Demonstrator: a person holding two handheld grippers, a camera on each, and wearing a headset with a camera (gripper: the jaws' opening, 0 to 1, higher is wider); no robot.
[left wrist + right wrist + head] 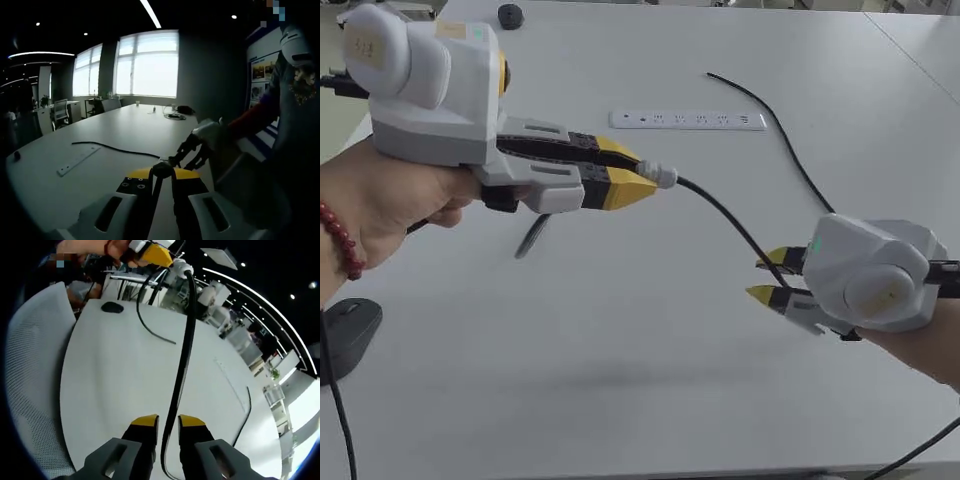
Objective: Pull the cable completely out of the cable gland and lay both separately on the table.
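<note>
While the left gripper hangs above the white table, its yellow-tipped jaws are clamped on the small pale-grey plastic cable gland, which juts from their tips. The thin black cable slopes from the gland down to the right gripper, whose jaws stand slightly apart, the cable passing loosely between them. A long white power strip lies beyond.

Place: office meeting room
Landmark: long white table
On the table: power strip; black mouse at its near edge
Beside the table: office chair
Beyond the table's far end: large windows
Above the table: ceiling strip lights
Wall near the table: posters
</note>
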